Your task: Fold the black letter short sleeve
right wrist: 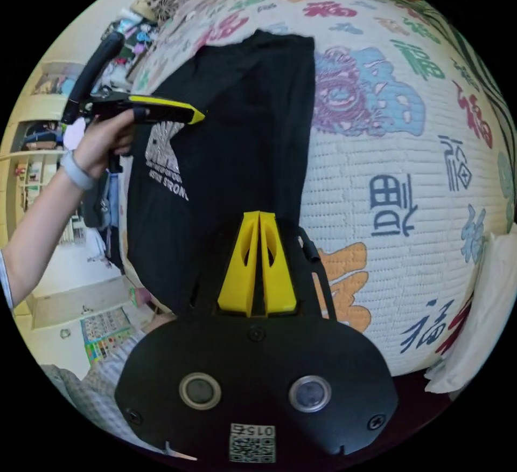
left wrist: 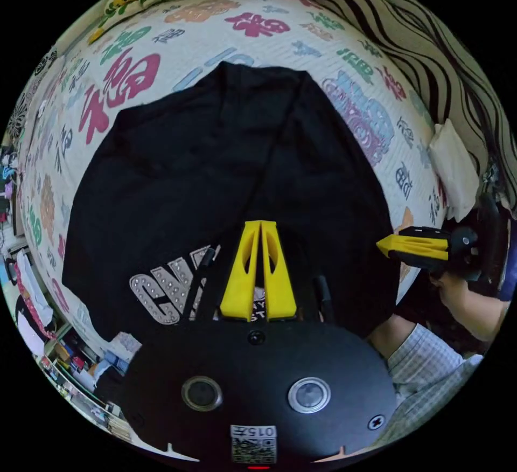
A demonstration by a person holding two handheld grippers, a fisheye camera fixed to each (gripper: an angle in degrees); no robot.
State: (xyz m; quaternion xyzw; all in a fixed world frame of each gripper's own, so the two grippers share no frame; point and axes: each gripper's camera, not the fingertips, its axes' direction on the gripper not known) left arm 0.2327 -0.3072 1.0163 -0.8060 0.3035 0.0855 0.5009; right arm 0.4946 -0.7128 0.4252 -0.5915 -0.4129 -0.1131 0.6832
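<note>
The black shirt [left wrist: 215, 181] lies on the patterned bed quilt [right wrist: 388, 181]; left claw [left wrist: 260, 224] and right claw [right wrist: 260, 216] both hover clenched, grasping nothing.

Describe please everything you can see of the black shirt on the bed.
The black shirt looks like soft knit fabric with pale, studded-looking letters on it. It lies flat on a quilted bed cover, one side already folded over along a lengthwise crease. Its near edge hangs toward the bed's side. Both grippers hover above it.
</note>
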